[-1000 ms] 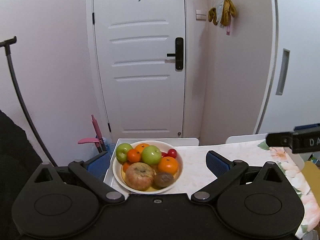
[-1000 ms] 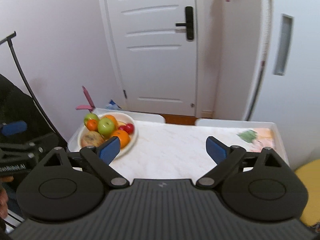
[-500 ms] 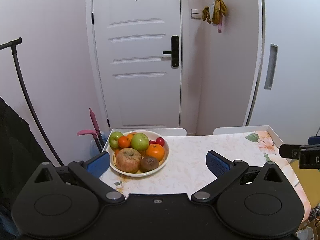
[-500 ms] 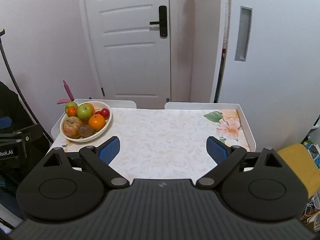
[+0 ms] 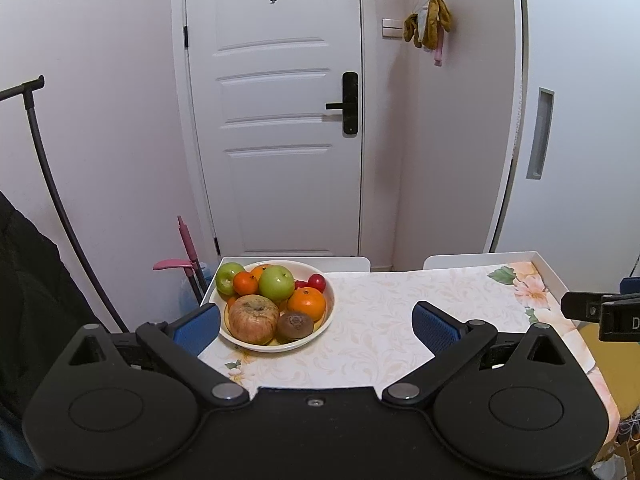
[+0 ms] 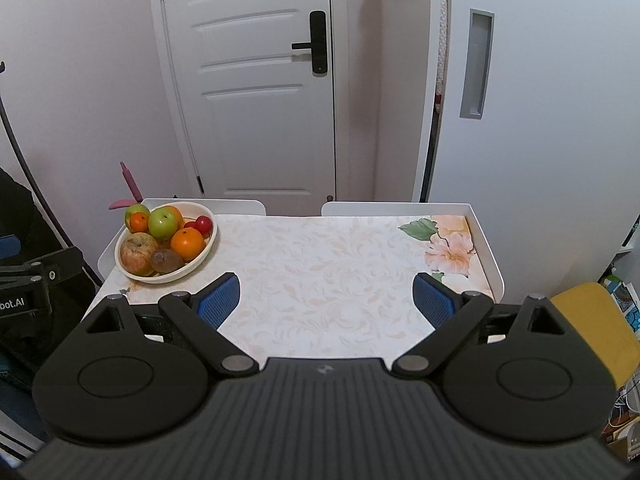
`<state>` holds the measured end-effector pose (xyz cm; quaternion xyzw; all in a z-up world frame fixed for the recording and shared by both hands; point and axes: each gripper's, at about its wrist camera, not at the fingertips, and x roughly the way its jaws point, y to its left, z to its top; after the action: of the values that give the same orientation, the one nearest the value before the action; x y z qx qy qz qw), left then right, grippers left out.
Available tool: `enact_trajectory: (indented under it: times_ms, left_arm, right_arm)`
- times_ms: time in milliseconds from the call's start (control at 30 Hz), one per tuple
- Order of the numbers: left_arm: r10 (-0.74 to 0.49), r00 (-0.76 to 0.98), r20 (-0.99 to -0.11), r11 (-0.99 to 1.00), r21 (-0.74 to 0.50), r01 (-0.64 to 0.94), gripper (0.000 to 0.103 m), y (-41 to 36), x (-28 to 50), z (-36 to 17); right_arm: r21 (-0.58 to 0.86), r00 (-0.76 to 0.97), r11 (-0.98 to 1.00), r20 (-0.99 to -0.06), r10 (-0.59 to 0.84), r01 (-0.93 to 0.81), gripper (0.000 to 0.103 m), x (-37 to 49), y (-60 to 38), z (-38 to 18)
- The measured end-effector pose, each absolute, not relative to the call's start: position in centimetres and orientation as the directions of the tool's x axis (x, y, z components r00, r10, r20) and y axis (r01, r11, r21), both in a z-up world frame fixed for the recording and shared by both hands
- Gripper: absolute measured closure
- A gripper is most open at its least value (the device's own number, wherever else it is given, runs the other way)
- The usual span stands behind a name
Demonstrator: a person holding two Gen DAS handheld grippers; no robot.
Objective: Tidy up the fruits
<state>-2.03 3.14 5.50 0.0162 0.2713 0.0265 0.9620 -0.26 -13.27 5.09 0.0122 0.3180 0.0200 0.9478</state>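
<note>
Both grippers stand with fingers spread wide and nothing between the blue pads. The left gripper [image 5: 316, 322] hangs above the near edge of the table [image 5: 380, 344]; its left pad [image 5: 198, 326] lies just beside the near-left rim of the bowl [image 5: 326, 316], apparently apart from it. The right gripper [image 6: 326, 300] hangs over bare tablecloth, with the bowl [image 6: 208, 240] ahead of and outside its left pad [image 6: 220, 300], well apart.

Bowl contents, from the left fingers outward:
- a large mottled red-yellow apple [image 5: 254, 318] at the near rim, skin dull and wrinkled;
- a brown kiwi [image 5: 296, 325] just right of it, touching;
- an orange [image 5: 306, 304] behind the kiwi;
- a green apple [image 5: 276, 282] at centre, a second green apple [image 5: 228, 277] at the far left;
- a small tangerine [image 5: 245, 283] between the two green apples;
- small red fruits [image 5: 316, 281] at the far right rim.

The bowl is shallow, cream-white, and sits on the table's far left corner. The right gripper's tip [image 5: 600, 314] shows at the right edge of the left wrist view.
</note>
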Motion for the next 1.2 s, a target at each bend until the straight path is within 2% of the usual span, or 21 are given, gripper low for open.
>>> enact_trajectory:
  times_ms: [1200]
  left_arm:
    - [0.058,0.845,-0.532,0.998,0.039,-0.044,0.000,3.11,-1.90,5.22]
  right_arm:
    - [0.038,0.792,0.999,-0.610,0.030,-0.009,0.000,-0.27,-13.42,4.93]
